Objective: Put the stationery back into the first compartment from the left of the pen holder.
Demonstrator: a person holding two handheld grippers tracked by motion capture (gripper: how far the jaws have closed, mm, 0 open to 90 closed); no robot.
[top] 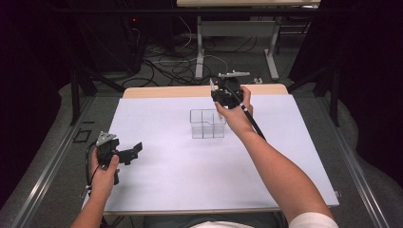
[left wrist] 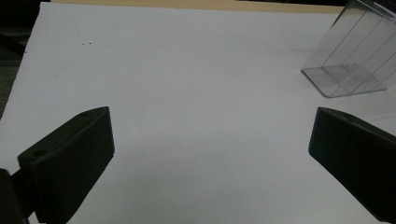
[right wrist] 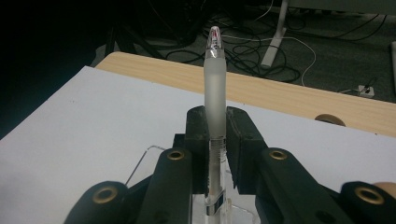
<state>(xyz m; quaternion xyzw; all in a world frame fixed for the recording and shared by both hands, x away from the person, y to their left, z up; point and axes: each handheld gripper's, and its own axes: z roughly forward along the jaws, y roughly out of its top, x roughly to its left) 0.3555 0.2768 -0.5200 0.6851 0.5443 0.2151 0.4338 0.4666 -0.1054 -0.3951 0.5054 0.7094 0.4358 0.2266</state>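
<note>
My right gripper (right wrist: 217,154) view shows its fingers clamped on a frosted pen (right wrist: 215,88). The high view shows my right arm stretched over the clear organizer (top: 207,124), with my left gripper (left wrist: 210,154) wide open at lower left.

Frosted translucent plastic pen (right wrist: 215,88), glossy clear tip. Clear glossy plastic organizer (top: 207,124). Matt white sheet (top: 166,166) over pale wood tabletop (top: 190,91). Matt black jaws.

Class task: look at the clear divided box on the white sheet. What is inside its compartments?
The clear divided box looks empty in the high view, with only its partitions visible. The right gripper holds a frosted pen beside it. The hand covers the box's right edge.
</note>
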